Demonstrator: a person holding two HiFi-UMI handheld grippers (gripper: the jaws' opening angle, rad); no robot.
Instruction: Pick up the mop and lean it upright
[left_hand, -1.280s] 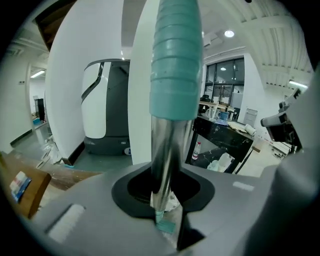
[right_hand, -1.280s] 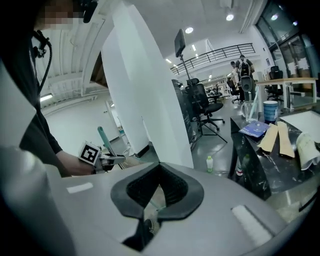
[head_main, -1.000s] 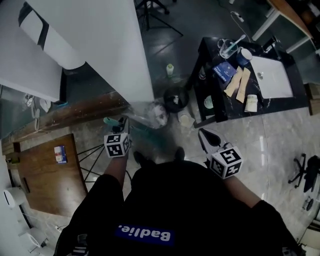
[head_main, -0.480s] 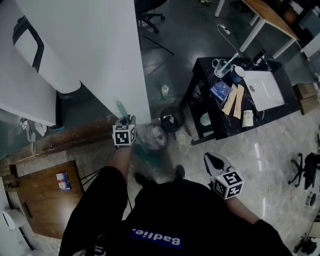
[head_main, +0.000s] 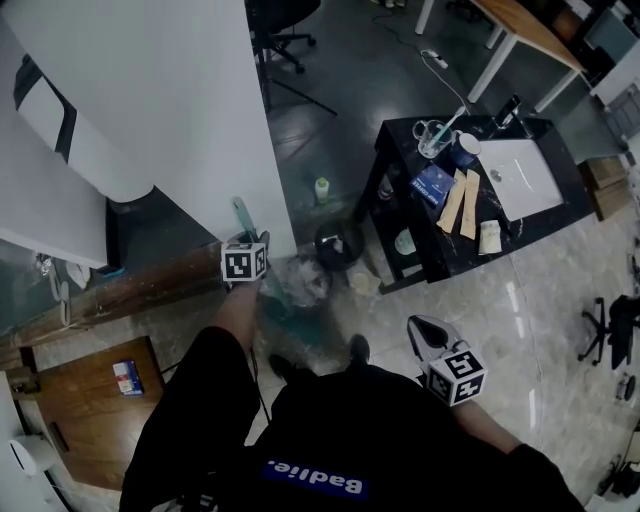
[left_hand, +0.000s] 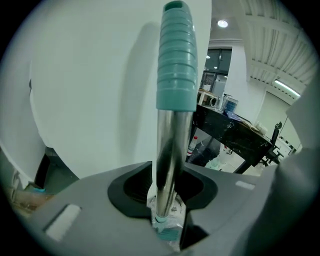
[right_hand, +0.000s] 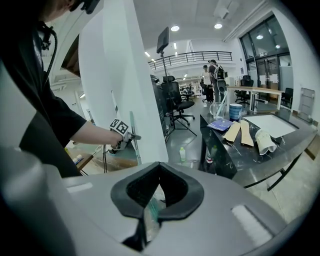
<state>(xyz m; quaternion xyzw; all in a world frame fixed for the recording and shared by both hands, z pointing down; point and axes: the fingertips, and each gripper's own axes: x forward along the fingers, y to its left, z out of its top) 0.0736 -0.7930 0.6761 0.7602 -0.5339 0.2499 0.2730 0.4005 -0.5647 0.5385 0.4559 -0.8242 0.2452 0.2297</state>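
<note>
My left claw (left_hand: 169, 222) has the mop (left_hand: 175, 65) standing between its jaws. They have just been opening: the shiny metal pole runs up through the notch with a dark gap on one side, so I am loose around it, not pinching it. The ribbed teal grip tops the pole just above me. From the head view the mop stands close to upright at the corner of the white pillar (head_main: 180, 100). Its head (head_main: 300, 288), wrapped in clear plastic, sits on the glossy floor at the pillar's foot. I cannot tell whether the grip already touches the pillar.

My right claw (right_hand: 145, 220) hangs well apart from all this, near my right side. Its jaws are drawn together to a thin slit and hold nothing.

The mop looks light and stiff, so I judge it will swing as one piece from wherever I hold it. The bare metal is smooth and likely slippery in my pads. The ribbed grip, or the pole right under it, should give a surer hold and more say over the lean. The plastic-wrapped head on that polished floor is my worry. It could skate out from the bottom and drop the pole sideways toward the black table (head_main: 395, 215) nearby.
</note>
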